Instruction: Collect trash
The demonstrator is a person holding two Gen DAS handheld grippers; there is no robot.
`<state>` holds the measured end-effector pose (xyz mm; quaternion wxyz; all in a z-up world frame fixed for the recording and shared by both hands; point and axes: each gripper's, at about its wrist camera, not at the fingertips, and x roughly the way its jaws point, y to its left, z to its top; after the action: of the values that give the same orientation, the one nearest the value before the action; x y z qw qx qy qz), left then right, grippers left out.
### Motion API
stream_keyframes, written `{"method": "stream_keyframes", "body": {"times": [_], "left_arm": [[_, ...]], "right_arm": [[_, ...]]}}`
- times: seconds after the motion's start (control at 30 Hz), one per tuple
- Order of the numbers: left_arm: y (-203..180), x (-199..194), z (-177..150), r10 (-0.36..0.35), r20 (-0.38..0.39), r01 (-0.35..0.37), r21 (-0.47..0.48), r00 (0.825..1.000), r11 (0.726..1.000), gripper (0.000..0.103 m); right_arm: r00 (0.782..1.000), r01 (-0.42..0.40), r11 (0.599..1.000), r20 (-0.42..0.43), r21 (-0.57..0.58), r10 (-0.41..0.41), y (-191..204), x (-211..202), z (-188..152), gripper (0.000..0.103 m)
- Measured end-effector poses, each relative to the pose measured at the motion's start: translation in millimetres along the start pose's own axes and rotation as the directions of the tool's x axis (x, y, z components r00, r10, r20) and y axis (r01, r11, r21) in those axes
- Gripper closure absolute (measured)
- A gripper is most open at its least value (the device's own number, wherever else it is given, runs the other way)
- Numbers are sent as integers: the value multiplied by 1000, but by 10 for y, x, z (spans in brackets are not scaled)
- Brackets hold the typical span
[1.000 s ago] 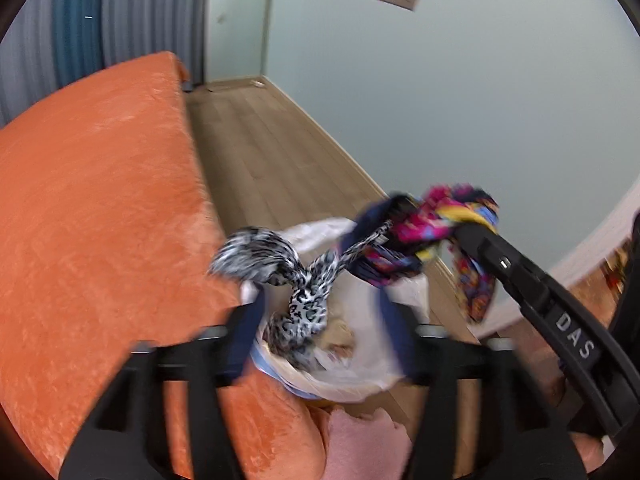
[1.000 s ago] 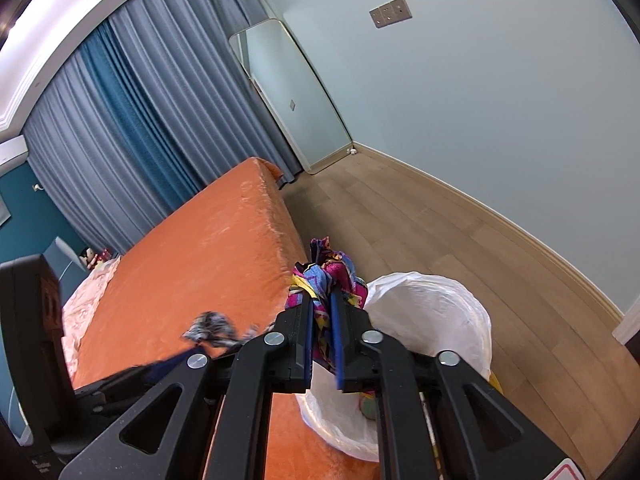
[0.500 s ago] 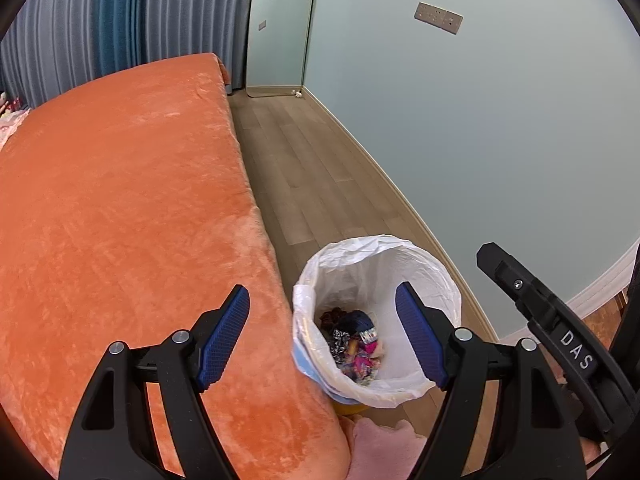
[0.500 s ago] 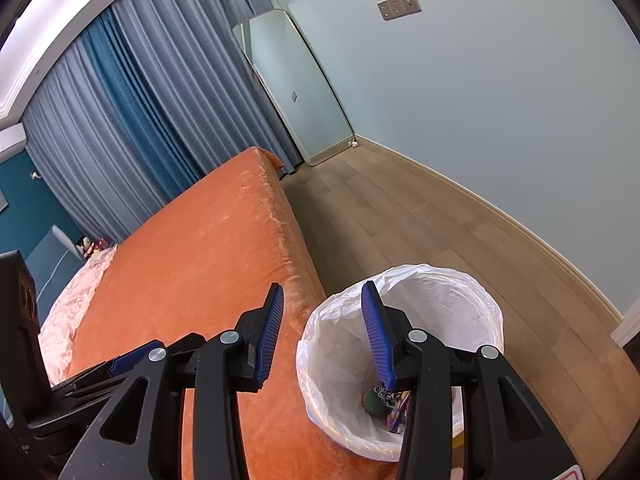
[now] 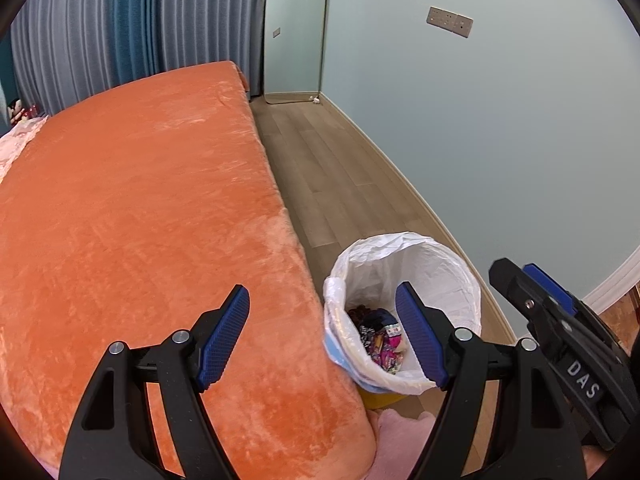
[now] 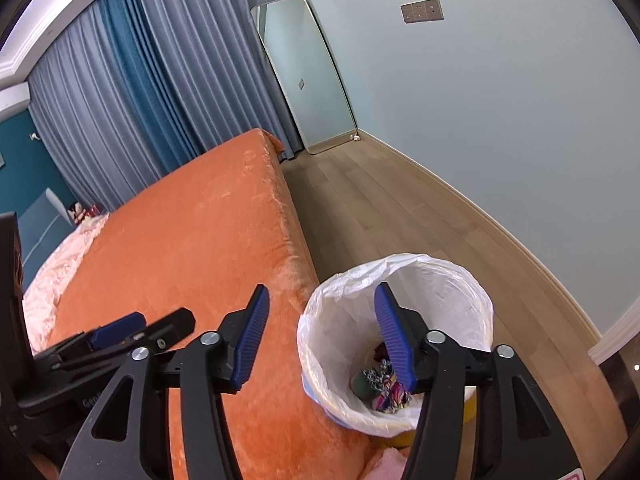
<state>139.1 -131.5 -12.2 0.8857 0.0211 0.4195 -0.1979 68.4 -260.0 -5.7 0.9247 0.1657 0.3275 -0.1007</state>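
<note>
A round waste bin lined with a thin white plastic bag (image 5: 404, 268) stands on the wooden plank floor (image 5: 320, 168), tight against the long side edge of the bed covered in orange plush fabric (image 5: 132, 208), close to the bed's near corner. The bag's crinkled top is folded out over the rim, and a yellow base shows below it. At the bottom of the bin lies a heap of crumpled trash (image 5: 378, 340): dark pieces, a black-and-white patterned scrap and bright pink and multicoloured fabric-like bits. In the right wrist view the same heap (image 6: 384, 384) sits against the bin's near wall, partly hidden by a finger.

The left gripper (image 5: 324, 340), black with ribbed blue pads, stands wide apart and holds nothing; one finger hangs over the orange bed, the other over the mouth of the bin, and neither touches anything. The right gripper (image 6: 320, 336) is opening, its jaws parted about halfway, with nothing between them; its left finger is above the bed's edge and its right finger is above the bin opening. Each gripper shows in the other's view, at the side edge of the picture.

A pale pink fluffy rug or cloth (image 5: 404, 436) lies on the floor at the bed's near corner, just beside the bin.
</note>
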Motion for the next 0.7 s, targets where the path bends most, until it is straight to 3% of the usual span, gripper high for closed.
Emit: {"method": "stream_keyframes", "body": {"times": [0.13,0.37,0.53,0.7], "left_arm": [[62,-90,-54,23,1,-23,5,1000,1000,30],[124,-294,-179,87,24,-87,25,996,996,18],[143,-406,-283,107,31,-108,33,994,994,15],[155,-445,-383,122,20,-122,27,992,992,14]], "right_arm": [[999,32,999,0,-31,-32,41,-107,-51,42],[996,87,994,3,-65,-87,78,-304,-192,34],[994,105,993,-2,-60,-105,71,-398,-265,21],[991,130,989,-7,-68,-131,53,-453,-310,20]]}}
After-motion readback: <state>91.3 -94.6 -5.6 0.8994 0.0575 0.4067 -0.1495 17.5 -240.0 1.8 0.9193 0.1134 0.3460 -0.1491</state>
